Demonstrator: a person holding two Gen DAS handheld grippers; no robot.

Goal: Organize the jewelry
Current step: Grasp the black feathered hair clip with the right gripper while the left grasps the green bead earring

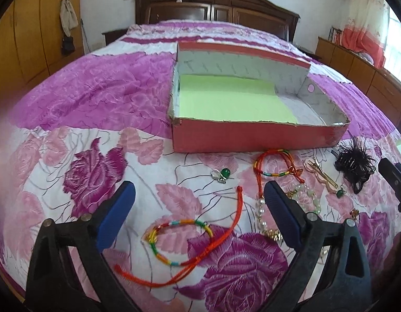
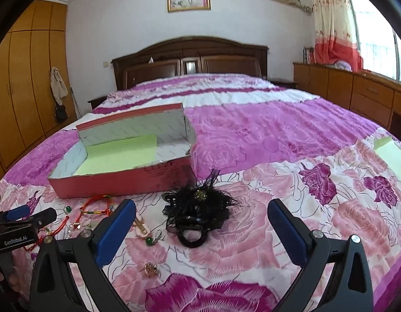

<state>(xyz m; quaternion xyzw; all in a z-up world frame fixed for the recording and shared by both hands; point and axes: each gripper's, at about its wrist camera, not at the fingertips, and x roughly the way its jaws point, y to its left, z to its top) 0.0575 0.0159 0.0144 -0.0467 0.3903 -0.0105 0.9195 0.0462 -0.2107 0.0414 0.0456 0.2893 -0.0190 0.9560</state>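
Now both grippers gape empty: left gripper (image 1: 199,200) above braided cord bracelet (image 1: 179,241), right gripper (image 2: 201,219) above black feather clip (image 2: 198,215) (red box (image 1: 252,137) behind, on bedspread (image 1: 96,176)).

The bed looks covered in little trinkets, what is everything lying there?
box: one, red, green paper inside, open on the bedspread
braided bracelets: two, red and multicoloured, one near, one by the box
pearl bracelet: one, white, beside the left gripper's finger
green bead earrings: two, apart
hair clip: one, pink and gold
feathery hairpiece: one, black
gold ring: one, nearest
left gripper: open, empty
right gripper: open, empty
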